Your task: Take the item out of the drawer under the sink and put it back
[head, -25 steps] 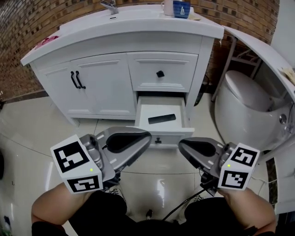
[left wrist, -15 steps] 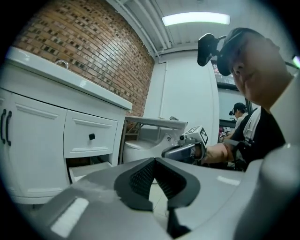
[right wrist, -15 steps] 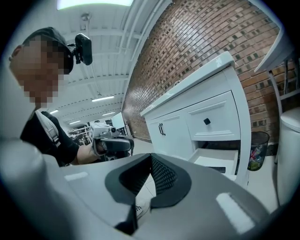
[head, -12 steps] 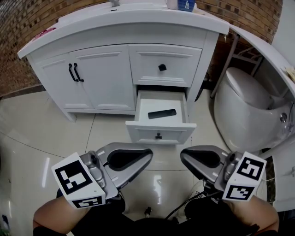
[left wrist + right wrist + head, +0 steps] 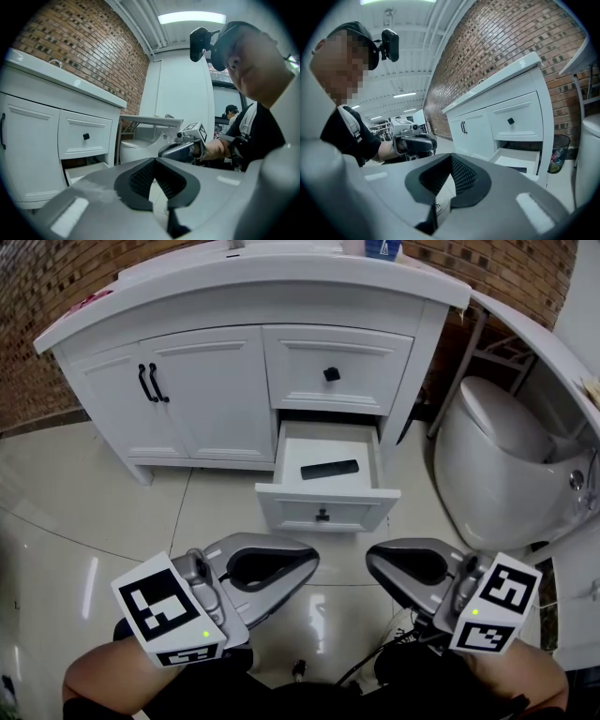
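The vanity's lower drawer (image 5: 325, 507) stands pulled open, and a flat black item (image 5: 329, 469) lies inside on its white bottom. My left gripper (image 5: 310, 561) and right gripper (image 5: 372, 562) hover side by side over the floor, short of the drawer front, both shut and holding nothing. In the left gripper view the jaws (image 5: 154, 161) meet at their tips, with the open drawer (image 5: 86, 171) off to the left. From the right gripper (image 5: 451, 157) view the drawer (image 5: 520, 161) is to the right. Neither gripper touches the drawer or the item.
The white vanity has an upper drawer with a black knob (image 5: 331, 374) and double doors with black handles (image 5: 150, 383). A white toilet (image 5: 497, 465) stands close on the right. Glossy floor tiles (image 5: 112, 512) and a cable (image 5: 375, 662) lie below my grippers.
Both grippers have drawn back from the drawer front toward me and now sit lower in the head view. The drawer and the black item have not moved.
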Available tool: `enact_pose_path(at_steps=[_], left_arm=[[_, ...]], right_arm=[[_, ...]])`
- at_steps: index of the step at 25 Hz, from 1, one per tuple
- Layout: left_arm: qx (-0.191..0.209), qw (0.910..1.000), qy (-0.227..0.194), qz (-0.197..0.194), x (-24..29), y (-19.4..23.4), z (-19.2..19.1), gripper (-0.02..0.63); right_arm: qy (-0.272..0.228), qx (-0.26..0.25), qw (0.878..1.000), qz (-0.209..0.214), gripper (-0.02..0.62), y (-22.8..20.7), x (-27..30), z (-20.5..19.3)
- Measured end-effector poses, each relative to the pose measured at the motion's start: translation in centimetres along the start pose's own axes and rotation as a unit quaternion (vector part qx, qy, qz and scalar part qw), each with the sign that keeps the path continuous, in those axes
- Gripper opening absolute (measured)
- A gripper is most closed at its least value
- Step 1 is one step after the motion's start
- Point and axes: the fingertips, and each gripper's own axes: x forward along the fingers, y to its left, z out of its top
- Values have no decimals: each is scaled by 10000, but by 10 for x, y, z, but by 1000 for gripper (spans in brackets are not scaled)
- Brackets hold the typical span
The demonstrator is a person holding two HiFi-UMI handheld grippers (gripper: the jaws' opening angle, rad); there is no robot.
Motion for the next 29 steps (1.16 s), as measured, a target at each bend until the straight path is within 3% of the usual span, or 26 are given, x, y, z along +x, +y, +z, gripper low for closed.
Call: enact_pose_path(at_steps=[29], left_arm=[[20,10000,91,0,5,2,-5,6]], right_arm=[[-8,59,10000,-6,6,-2,-2,2]])
